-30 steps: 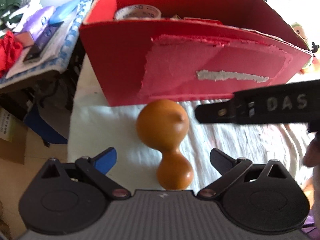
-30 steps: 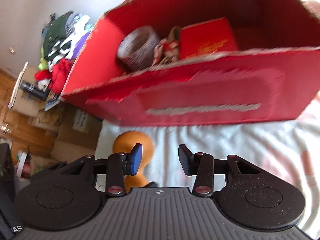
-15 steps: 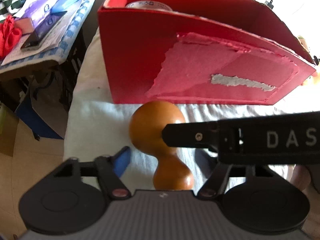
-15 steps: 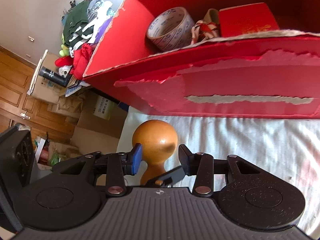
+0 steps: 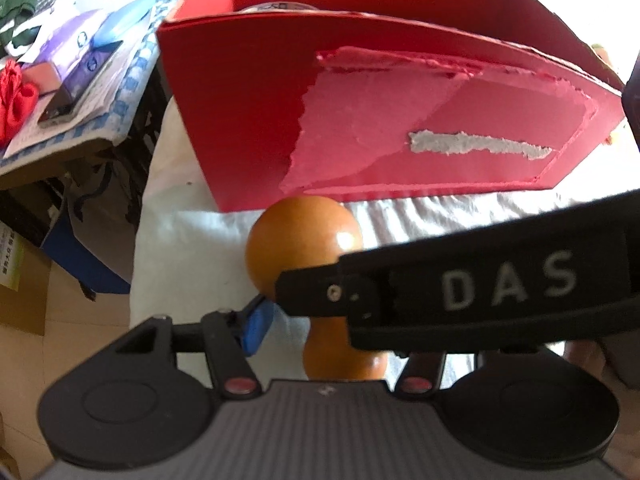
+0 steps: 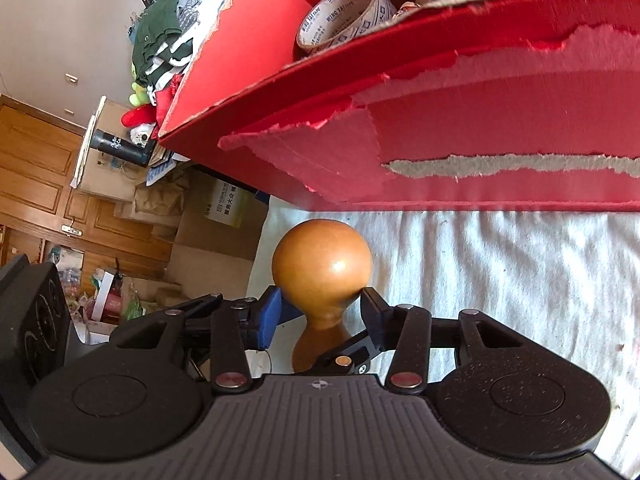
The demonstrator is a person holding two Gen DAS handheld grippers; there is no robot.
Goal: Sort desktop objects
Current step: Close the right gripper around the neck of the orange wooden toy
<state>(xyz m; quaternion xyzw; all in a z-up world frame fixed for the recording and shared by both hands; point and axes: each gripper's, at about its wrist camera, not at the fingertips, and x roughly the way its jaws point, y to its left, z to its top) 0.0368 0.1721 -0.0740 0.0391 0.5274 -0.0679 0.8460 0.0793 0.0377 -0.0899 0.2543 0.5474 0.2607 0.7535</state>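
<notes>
An orange-brown gourd [image 5: 304,240] lies on the white cloth [image 5: 192,248] just in front of the red cardboard box [image 5: 248,100], big bulb toward the box. My left gripper [image 5: 332,336] straddles its small bulb; the blue left pad [image 5: 256,324] stands off it and the right finger is hidden. The right gripper's black casing [image 5: 500,288] crosses that view. In the right wrist view my right gripper [image 6: 320,304] is open around the gourd [image 6: 320,264] below the big bulb, right finger [image 6: 370,308] touching it. A tape roll [image 6: 340,12] lies in the box [image 6: 480,100].
A low side table [image 5: 60,148] at the left carries clothes, a purple bag and a phone. Cardboard boxes [image 6: 224,204] and clutter stand on the floor past the cloth's left edge, before a wooden door [image 6: 36,168]. White cloth [image 6: 500,272] spreads to the right.
Both grippers have moved in on the gourd. The left gripper's fingers have narrowed around the small bulb. The right gripper swung left until the gourd stood between its fingers, its gap unchanged.
</notes>
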